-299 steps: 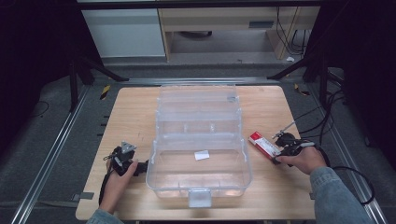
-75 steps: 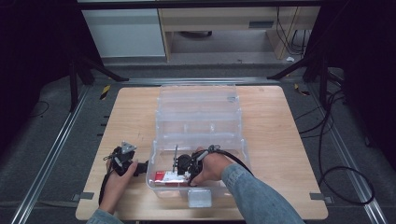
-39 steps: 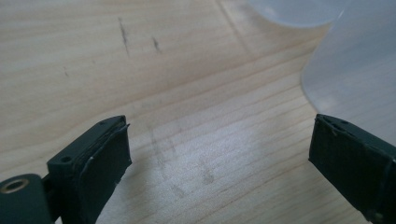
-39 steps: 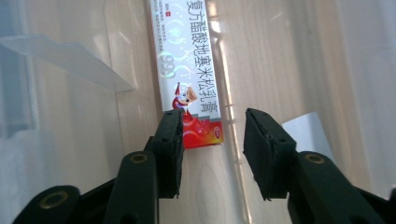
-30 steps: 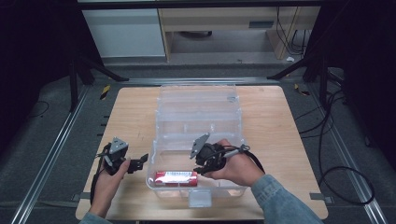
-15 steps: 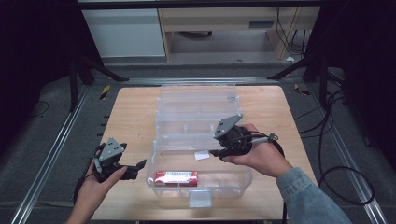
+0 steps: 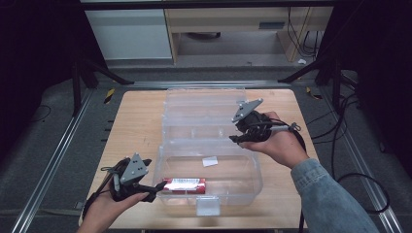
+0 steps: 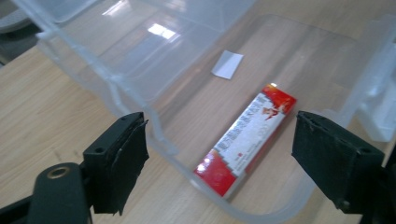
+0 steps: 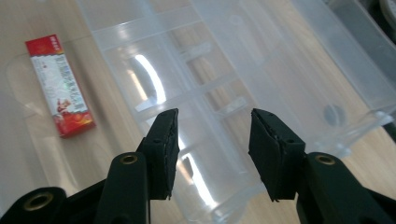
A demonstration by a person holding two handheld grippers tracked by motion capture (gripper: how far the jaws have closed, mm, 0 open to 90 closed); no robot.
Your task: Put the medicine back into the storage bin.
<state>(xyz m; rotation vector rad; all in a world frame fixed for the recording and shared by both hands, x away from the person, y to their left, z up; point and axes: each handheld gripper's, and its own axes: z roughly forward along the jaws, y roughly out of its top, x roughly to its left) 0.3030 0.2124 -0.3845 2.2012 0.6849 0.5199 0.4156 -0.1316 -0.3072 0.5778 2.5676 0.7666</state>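
A clear plastic box [image 7: 243, 187] stands open on the wooden table [image 7: 141, 126], its lid [image 7: 204, 111] laid back behind it. A red carton [image 7: 183, 185] lies flat in the box's front left part, also seen as the red carton [image 8: 245, 140] and the red carton [image 9: 60, 84]. My left gripper [image 7: 151, 182] hovers at the box's front left corner, open wide [image 8: 219, 158], its jaws spanning the wall and the carton without touching either. My right gripper [image 7: 237, 132] hangs over the box's right side near the hinge, open and empty [image 9: 212, 149].
A small white slip [image 7: 210, 161] lies on the box floor behind the carton. Metal rails [image 7: 53, 160] run along the table's left and right sides. Cables [image 7: 350, 145] trail on the floor at the right. The bare wood left of the box is free.
The right gripper laid the red carton in the box, let go and lifted away to the back right. The left gripper rose off the table beside the box's front left corner.
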